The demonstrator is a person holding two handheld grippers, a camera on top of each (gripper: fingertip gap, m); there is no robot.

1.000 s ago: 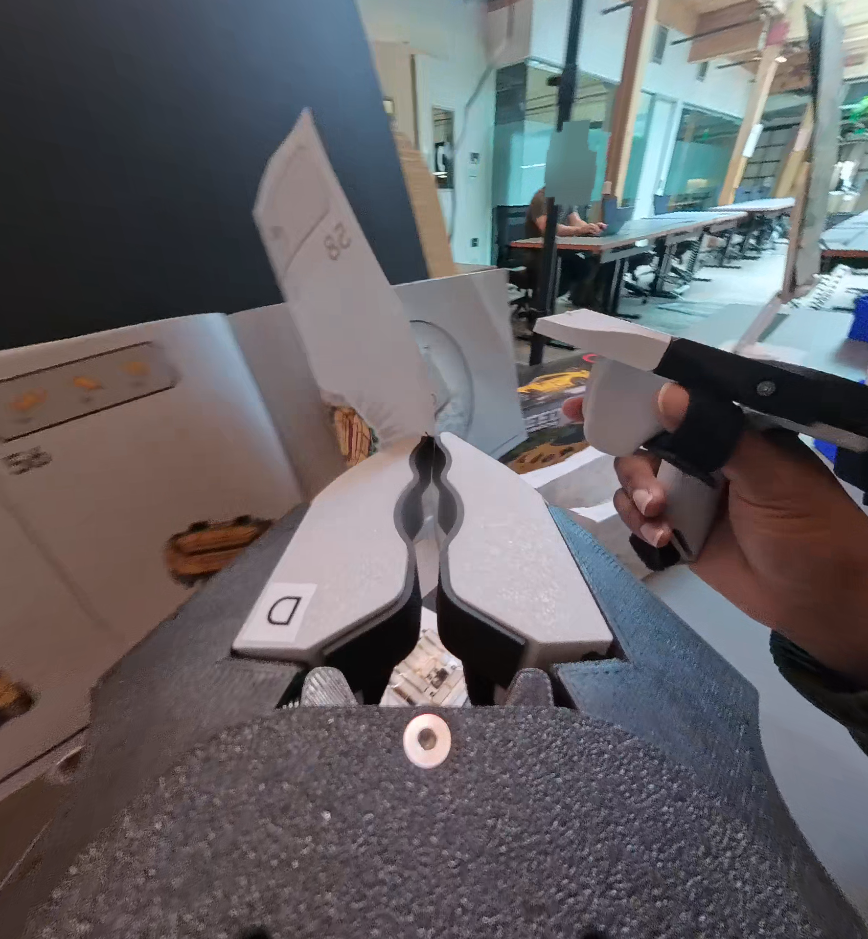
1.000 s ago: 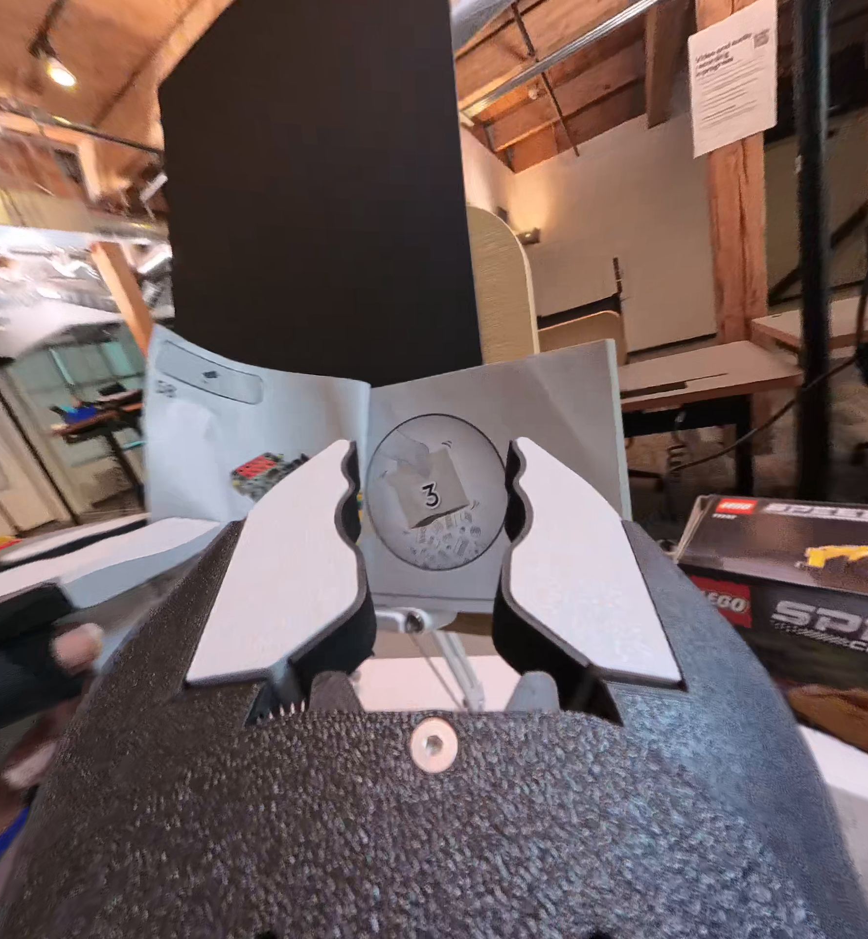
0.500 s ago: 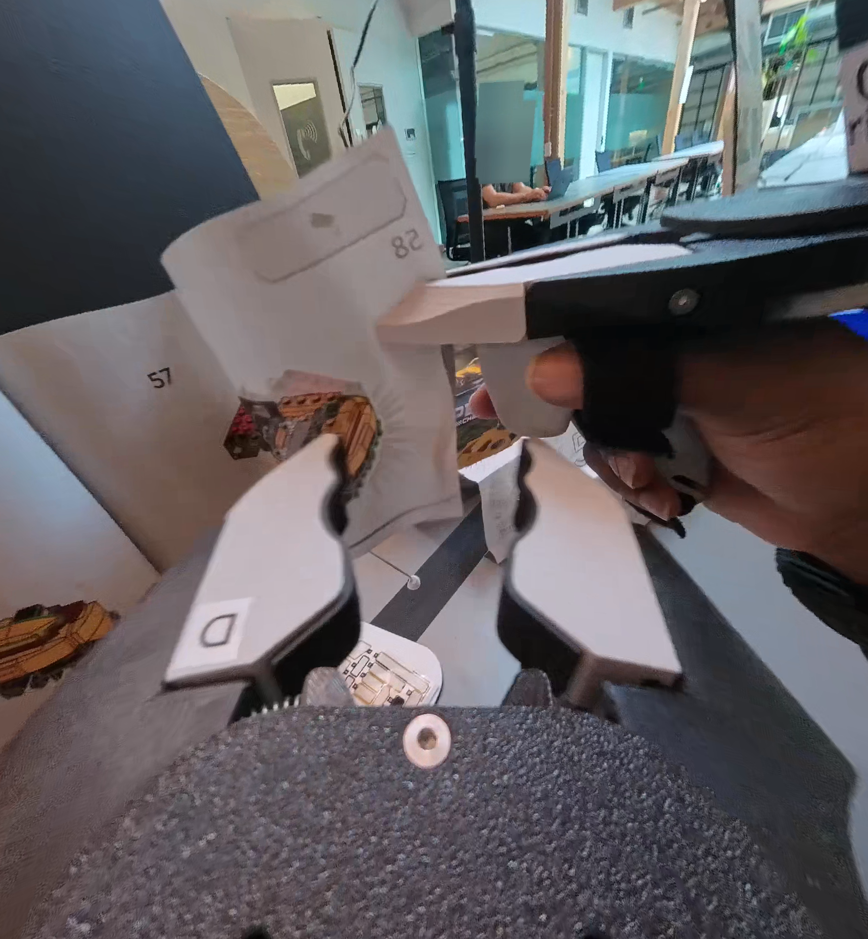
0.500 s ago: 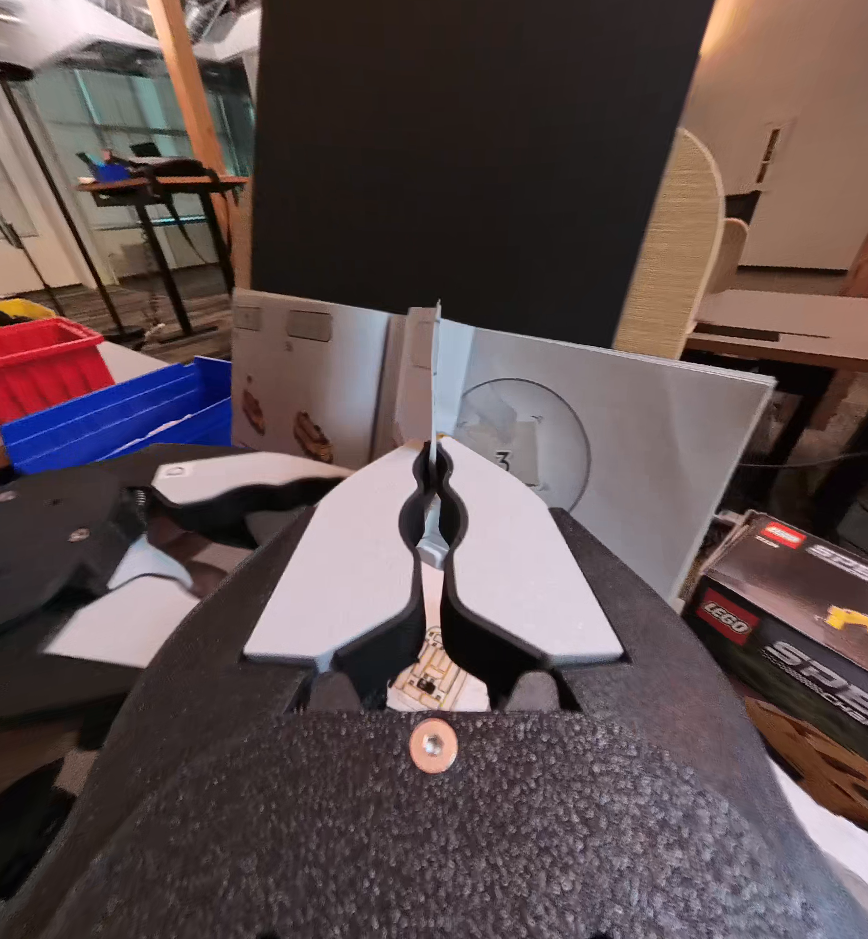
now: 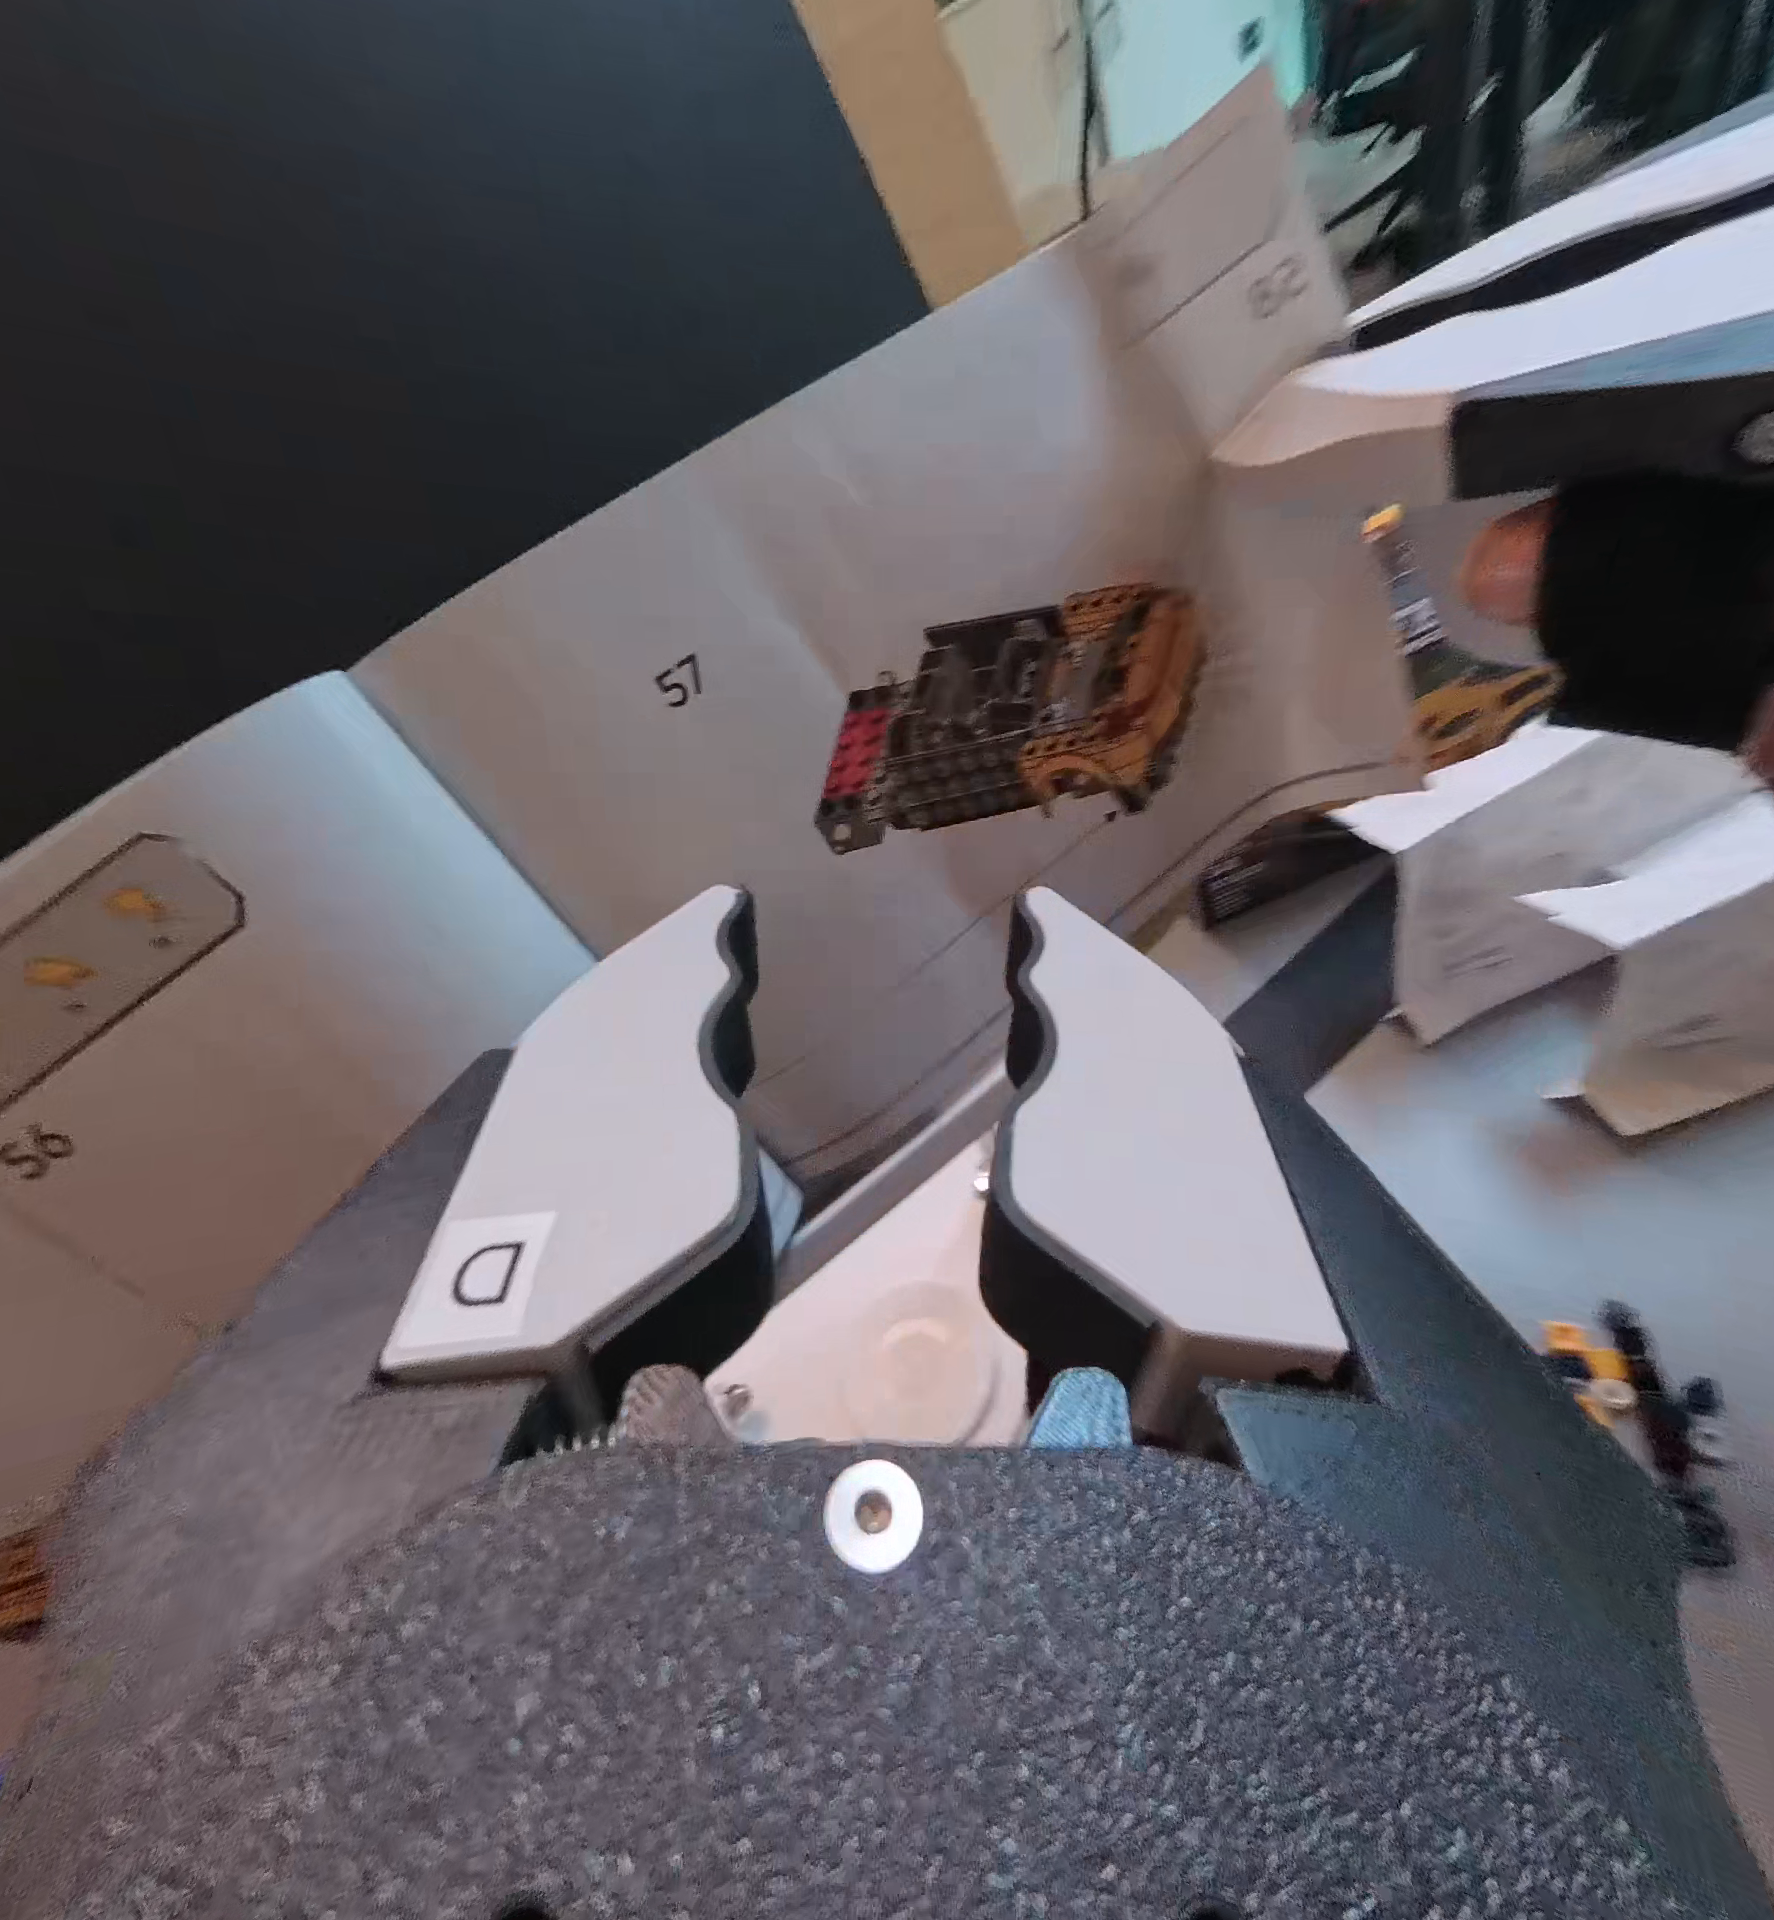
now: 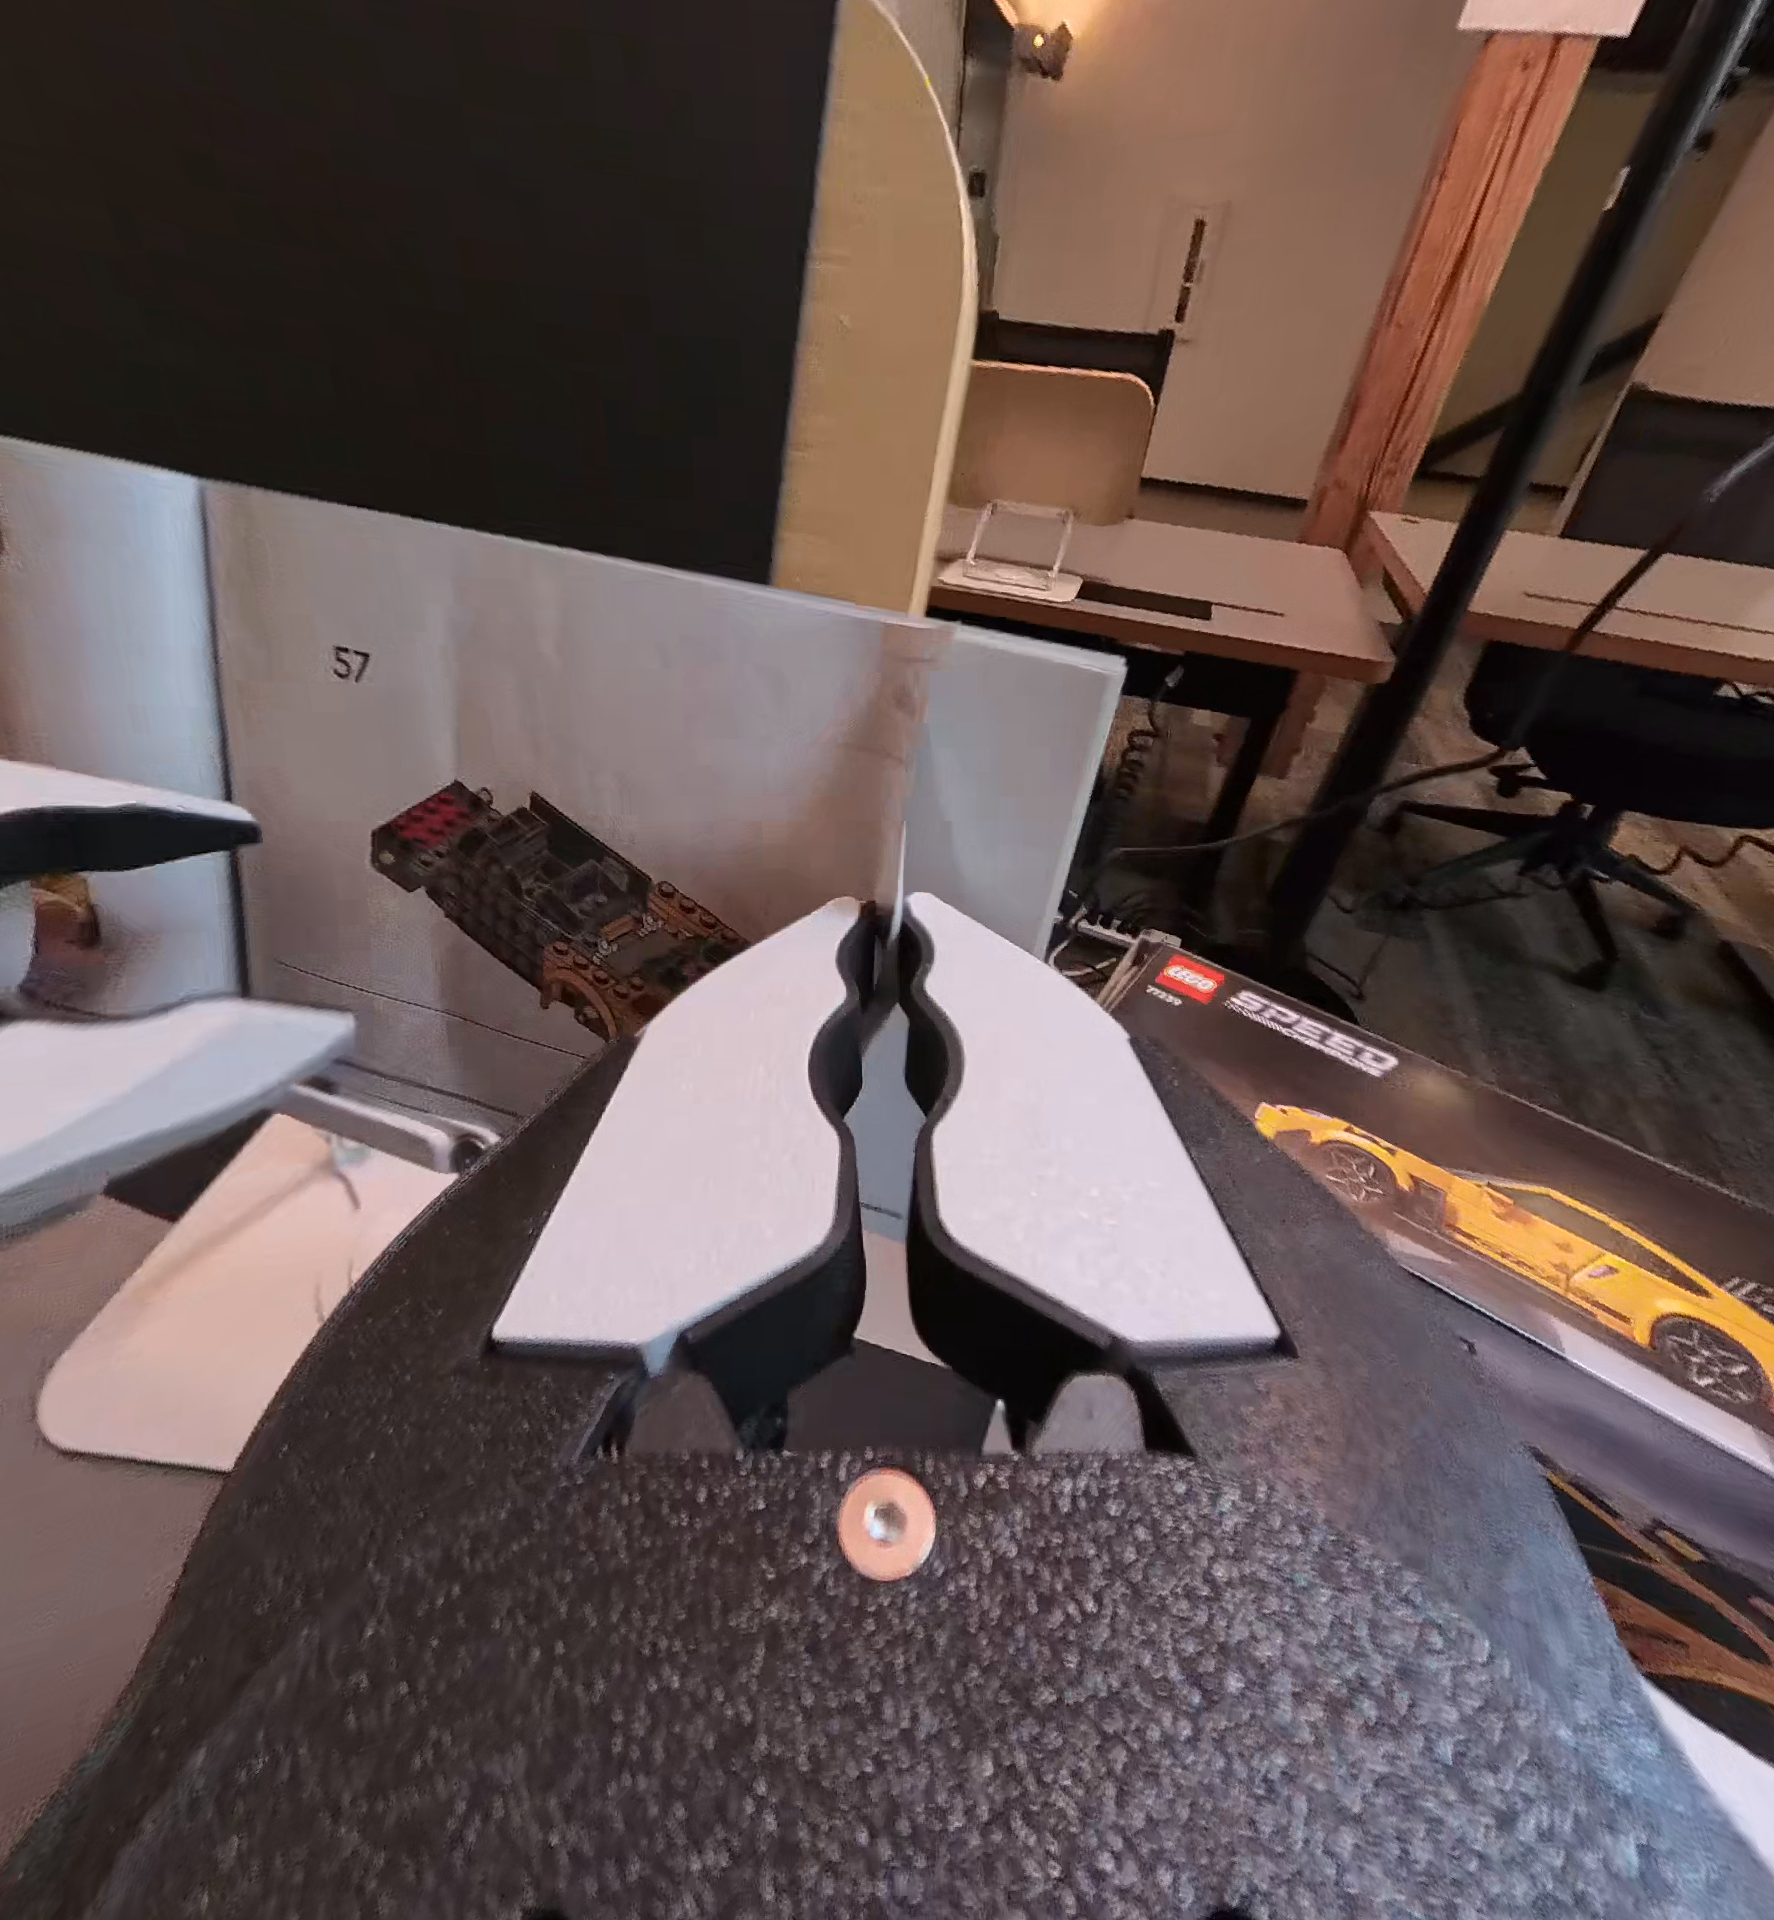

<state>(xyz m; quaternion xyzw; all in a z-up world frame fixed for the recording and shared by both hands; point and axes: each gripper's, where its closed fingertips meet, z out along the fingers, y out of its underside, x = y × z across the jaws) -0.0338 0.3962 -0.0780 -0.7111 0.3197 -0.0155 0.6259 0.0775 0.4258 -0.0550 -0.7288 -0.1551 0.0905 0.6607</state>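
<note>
Pinching a thin white paper page (image 6: 904,790) edge-on, the right hand-held gripper (image 6: 888,920) now has what the left hand-held gripper (image 5: 878,914) just released; that one gapes empty before the open grey instruction booklet (image 5: 779,582).

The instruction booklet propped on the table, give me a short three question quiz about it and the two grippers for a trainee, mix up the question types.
1. True or false: the left gripper is clamped on a page of the instruction booklet.
2. Multiple choice: what does the right gripper pinch? A) a single booklet page seen edge-on; B) the toy car box; C) nothing.
3. Fill in: the open page beside the pinched one shows a drawing of a partly built ____ in black, tan and red.

Key:
1. False: its fingers stand apart, with nothing between them.
2. A.
3. Brick car model.
</note>
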